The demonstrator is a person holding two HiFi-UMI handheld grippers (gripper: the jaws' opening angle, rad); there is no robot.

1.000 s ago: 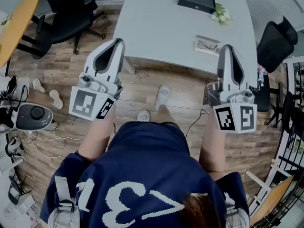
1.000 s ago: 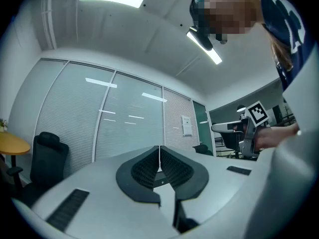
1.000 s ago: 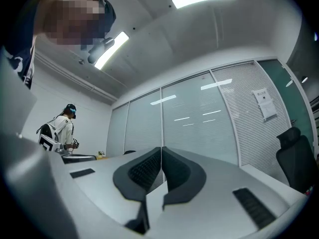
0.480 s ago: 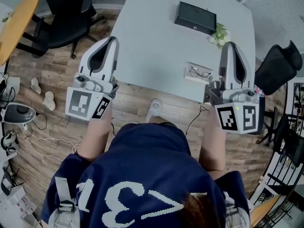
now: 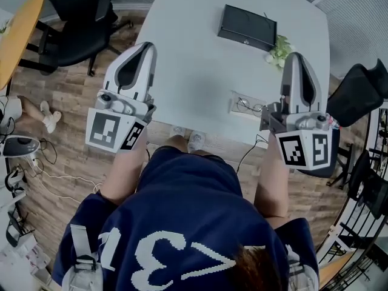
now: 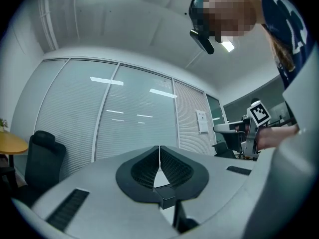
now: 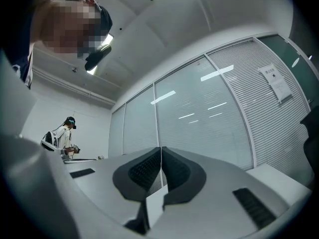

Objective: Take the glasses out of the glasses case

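The glasses (image 5: 251,107) lie in a pale, shallow glasses case (image 5: 237,108) near the front edge of the grey table (image 5: 194,53), seen only in the head view. My left gripper (image 5: 138,52) is held up over the table's left front, shut and empty. My right gripper (image 5: 296,62) is raised just right of the case, also shut with nothing in it. Both gripper views point up at glass walls and ceiling; their jaws meet in a closed line, the left gripper (image 6: 159,149) and the right gripper (image 7: 161,149).
A black box (image 5: 247,27) and a small plant (image 5: 277,50) sit at the table's far side. Black office chairs stand at the left (image 5: 79,23) and the right (image 5: 357,93). Another person (image 7: 62,136) stands far off in the right gripper view.
The person has stepped toward the table, so the table and case now lie closer under both grippers. Both grippers stayed raised and shut.
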